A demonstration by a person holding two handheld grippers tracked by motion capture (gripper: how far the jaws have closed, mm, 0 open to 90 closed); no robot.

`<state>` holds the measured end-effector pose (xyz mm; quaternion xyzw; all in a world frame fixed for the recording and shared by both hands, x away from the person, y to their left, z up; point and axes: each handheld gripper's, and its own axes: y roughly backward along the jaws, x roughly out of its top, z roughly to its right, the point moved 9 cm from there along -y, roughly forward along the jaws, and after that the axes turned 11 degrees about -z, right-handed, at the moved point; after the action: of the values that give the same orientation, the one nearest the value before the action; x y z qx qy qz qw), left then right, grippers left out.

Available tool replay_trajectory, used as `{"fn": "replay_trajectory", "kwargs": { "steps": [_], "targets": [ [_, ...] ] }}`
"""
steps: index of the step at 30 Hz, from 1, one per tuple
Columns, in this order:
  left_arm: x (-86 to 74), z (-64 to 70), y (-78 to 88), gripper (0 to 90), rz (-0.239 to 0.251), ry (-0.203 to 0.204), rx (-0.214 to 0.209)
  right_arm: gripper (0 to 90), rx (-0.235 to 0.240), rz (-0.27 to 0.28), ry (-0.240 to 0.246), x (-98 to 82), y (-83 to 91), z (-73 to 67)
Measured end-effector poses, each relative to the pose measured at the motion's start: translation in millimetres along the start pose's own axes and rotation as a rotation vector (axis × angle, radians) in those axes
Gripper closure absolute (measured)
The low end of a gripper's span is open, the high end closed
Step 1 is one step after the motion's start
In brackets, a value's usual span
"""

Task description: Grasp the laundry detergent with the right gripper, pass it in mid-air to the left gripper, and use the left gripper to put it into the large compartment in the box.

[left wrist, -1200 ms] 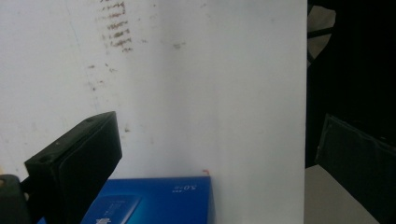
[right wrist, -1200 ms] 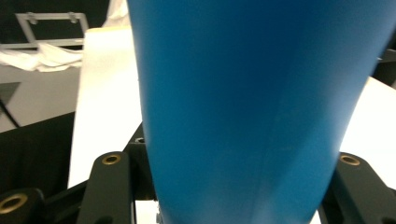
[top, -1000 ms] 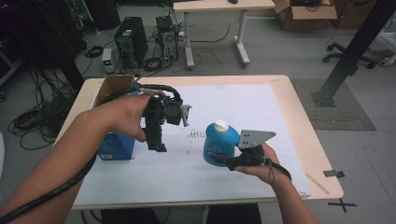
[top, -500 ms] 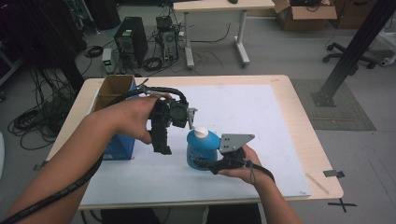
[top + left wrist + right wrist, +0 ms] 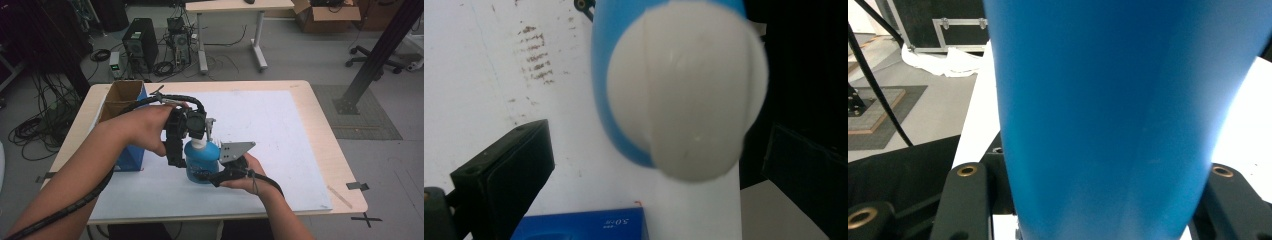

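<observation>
White paper covers most of the wooden table (image 5: 320, 100), which stands on a grey floor with computer towers and cables behind it at the upper left of the high view.

Just left of the frame's middle in that view, the right gripper (image 5: 216, 172) is clamped on the lower body of a blue bottle (image 5: 201, 161); in the right gripper view its two black jaws press the blue wall (image 5: 1108, 115) from either side at the bottom of the frame. The bottle stands upright on the paper.

Directly above it, the left gripper (image 5: 187, 137) hangs over the bottle's white cap (image 5: 198, 143). In the left gripper view the cap (image 5: 686, 90) sits in the upper middle, blurred and close, with the jaws spread wide at lower left and right, clear of it.

Left of the bottle, a blue box (image 5: 131, 159) lies on the table, its edge also at the bottom of the left gripper view (image 5: 584, 227). Behind it, toward the upper left, an open cardboard box (image 5: 120, 97) stands at the table's edge.
</observation>
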<state>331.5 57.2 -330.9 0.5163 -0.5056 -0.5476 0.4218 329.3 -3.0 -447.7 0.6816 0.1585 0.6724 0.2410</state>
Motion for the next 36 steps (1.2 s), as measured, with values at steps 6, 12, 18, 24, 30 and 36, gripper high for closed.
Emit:
{"fn": "replay_trajectory", "kwargs": {
  "steps": [6, 12, 18, 24, 30, 36],
  "targets": [
    [2.5, 0.3, -1.3, 0.4, -0.009, -0.007, 0.001, 42.7, 0.009, -0.004, -0.008, 1.8, -7.3, 0.1],
    [5.5, -0.2, -5.6, 0.4, -0.025, -0.011, 0.007, 42.7, 0.009, -0.004, -0.008, 7.2, -12.5, 0.9],
    [5.4, 0.6, -8.4, 0.4, -0.035, -0.011, 0.004, 42.7, 0.011, -0.001, -0.003, 13.9, -17.0, 0.1],
    [3.2, 2.1, -11.3, 0.9, -0.043, -0.009, 0.008, 42.7, 0.01, -0.001, 0.007, 19.6, -19.7, -1.8],
    [2.8, 2.9, -10.3, 5.4, -0.044, -0.018, 0.016, 42.7, 0.008, 0.003, 0.009, 22.0, -19.9, -1.3],
    [3.1, 2.7, -7.1, 8.6, -0.049, -0.028, 0.033, 42.6, 0.004, 0.002, 0.004, 23.2, -20.5, -1.1]
  ]
}}
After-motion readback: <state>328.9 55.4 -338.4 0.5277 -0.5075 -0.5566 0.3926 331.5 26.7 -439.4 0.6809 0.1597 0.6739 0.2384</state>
